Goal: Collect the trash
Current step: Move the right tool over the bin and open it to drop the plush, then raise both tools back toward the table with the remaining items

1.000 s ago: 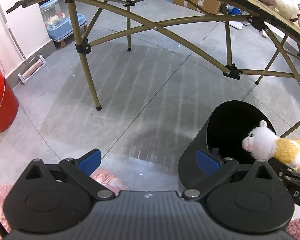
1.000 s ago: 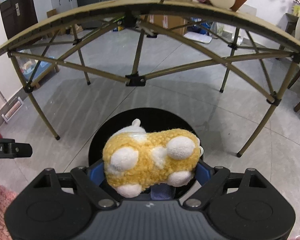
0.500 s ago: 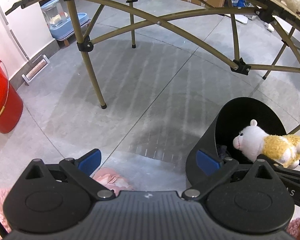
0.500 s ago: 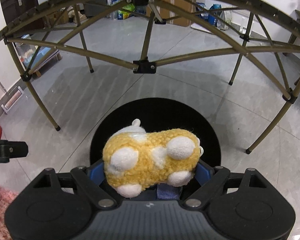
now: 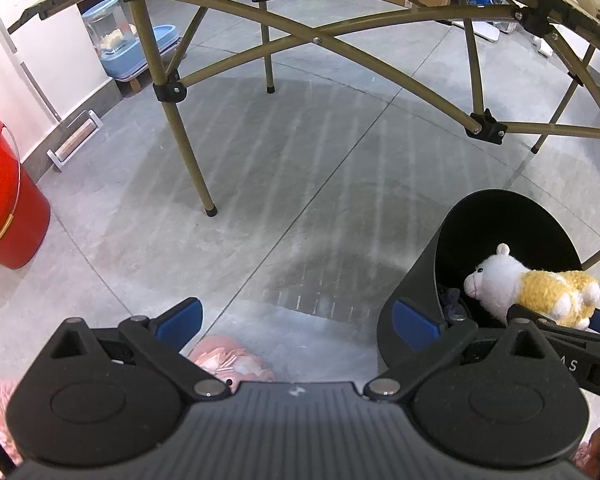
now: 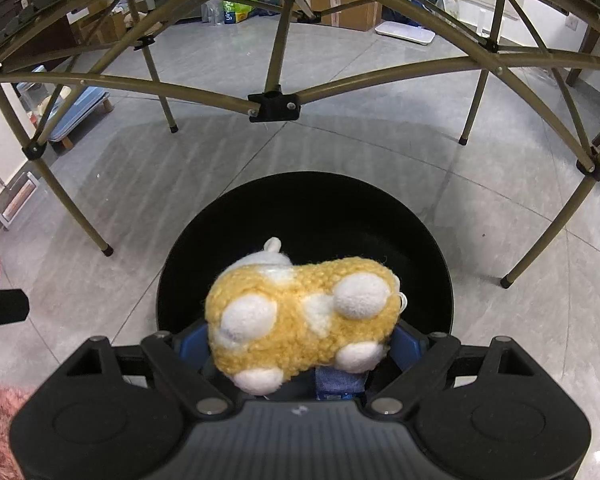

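Right gripper [image 6: 300,344] tilted steeply downward, blue pads clamped wide on fluffy yellow-and-white plush sheep [image 6: 304,316], held over mouth of black round plastic bin [image 6: 432,240]. Left gripper [image 5: 296,320] angled down, jaws wide apart, empty, over grey tiled floor [image 5: 260,168]. Beyond: olive folding table frame [image 6: 274,102].

The plush toy [image 6: 304,312] hides the black bin's [image 6: 420,232] bottom.

The grey tiled floor [image 5: 292,184] carries a black bin [image 5: 412,288], open at the top. A red bucket [image 5: 8,208] stands by the wall, well apart from it. The folding bench's legs [image 5: 188,160] rest on the tiles between them.
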A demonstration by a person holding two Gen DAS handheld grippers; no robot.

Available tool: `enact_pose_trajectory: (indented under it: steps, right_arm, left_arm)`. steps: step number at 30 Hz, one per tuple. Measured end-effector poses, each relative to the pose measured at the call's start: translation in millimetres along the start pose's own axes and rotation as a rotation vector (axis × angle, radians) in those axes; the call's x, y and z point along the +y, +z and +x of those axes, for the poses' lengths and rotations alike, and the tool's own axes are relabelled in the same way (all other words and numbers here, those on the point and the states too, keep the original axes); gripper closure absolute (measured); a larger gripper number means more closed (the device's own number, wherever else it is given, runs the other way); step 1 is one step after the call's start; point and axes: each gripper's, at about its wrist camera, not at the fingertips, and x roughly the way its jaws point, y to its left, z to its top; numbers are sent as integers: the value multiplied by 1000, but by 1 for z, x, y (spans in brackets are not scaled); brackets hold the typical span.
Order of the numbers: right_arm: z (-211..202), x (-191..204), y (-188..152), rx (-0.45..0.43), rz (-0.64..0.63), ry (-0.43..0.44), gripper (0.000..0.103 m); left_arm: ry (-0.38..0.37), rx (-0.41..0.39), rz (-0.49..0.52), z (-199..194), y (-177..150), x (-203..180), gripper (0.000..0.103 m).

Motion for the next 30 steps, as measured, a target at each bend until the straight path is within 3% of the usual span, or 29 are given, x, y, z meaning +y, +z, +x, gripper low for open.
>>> enact_pose_trajectory:
  steps: [5,9,23,30]
  right_arm:
    - [4,-6,2,11,39,27,10]
    - [6,-14,3,17,73,27,0]
    - [-3,-14,5,-27,55,24,0]
    - [-32,-18,12,-140,36,2,0]
  left_arm:
    - [6,2,6,1,0,-2,0]
    - [6,4,12,1,0,-3,0]
    - [-6,-16,18,-3,0,-5,0]
    - [-19,-84,14,-19,1,-12,0]
